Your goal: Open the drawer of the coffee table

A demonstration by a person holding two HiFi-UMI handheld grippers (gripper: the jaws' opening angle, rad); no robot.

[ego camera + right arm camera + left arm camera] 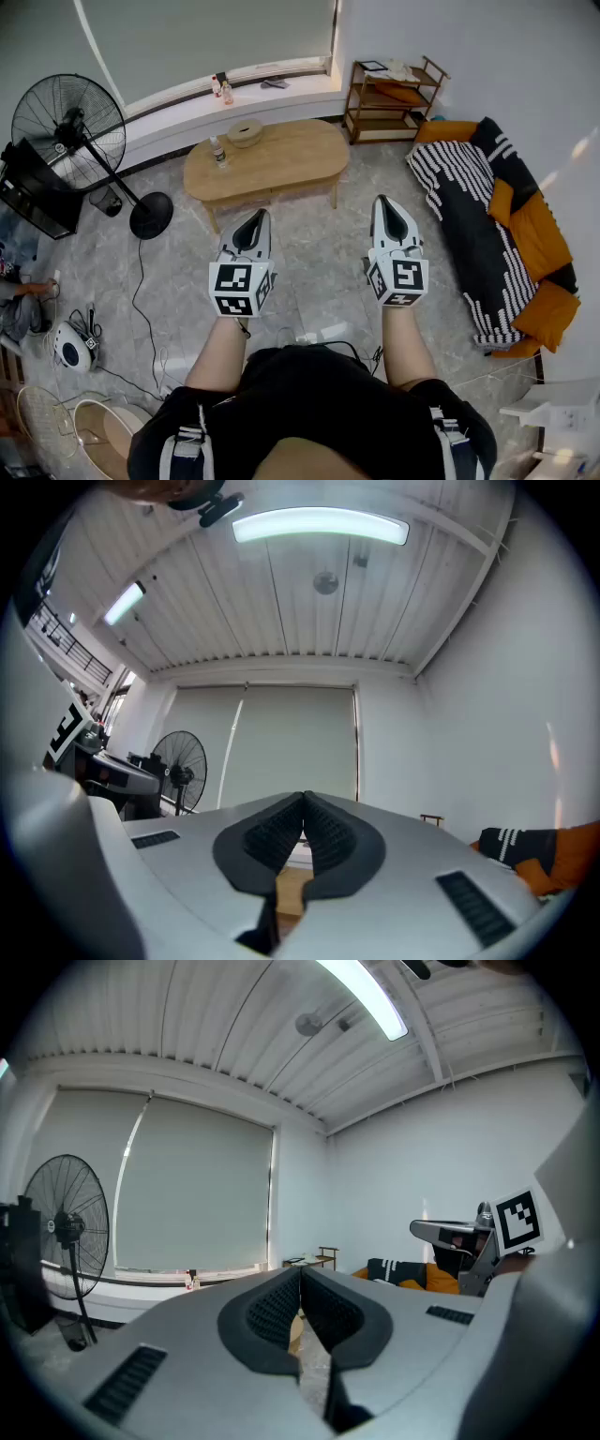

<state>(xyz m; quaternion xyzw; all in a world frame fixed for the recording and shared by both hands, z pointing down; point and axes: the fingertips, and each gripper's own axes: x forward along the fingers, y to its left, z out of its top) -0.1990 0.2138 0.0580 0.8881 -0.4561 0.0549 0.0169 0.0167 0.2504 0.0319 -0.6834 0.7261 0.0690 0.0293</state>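
Observation:
An oval wooden coffee table [267, 159] stands across the room ahead of me, its front side [272, 191] facing me; I cannot make out a drawer from here. My left gripper [254, 217] is held out at mid-height, shut and empty, well short of the table. My right gripper [386, 204] is level with it to the right, also shut with nothing in it. In the left gripper view the left gripper [300, 1273] shows its jaws meeting at the tip, and the right gripper [450, 1232] is off to the side. The right gripper [305, 799] has its jaws pressed together too.
On the table stand a small bottle [218, 153] and a round bowl [245, 133]. A standing fan [70, 127] is at the left, with cables on the floor. A striped sofa [487, 225] lines the right wall, a wooden shelf [389, 94] stands behind the table.

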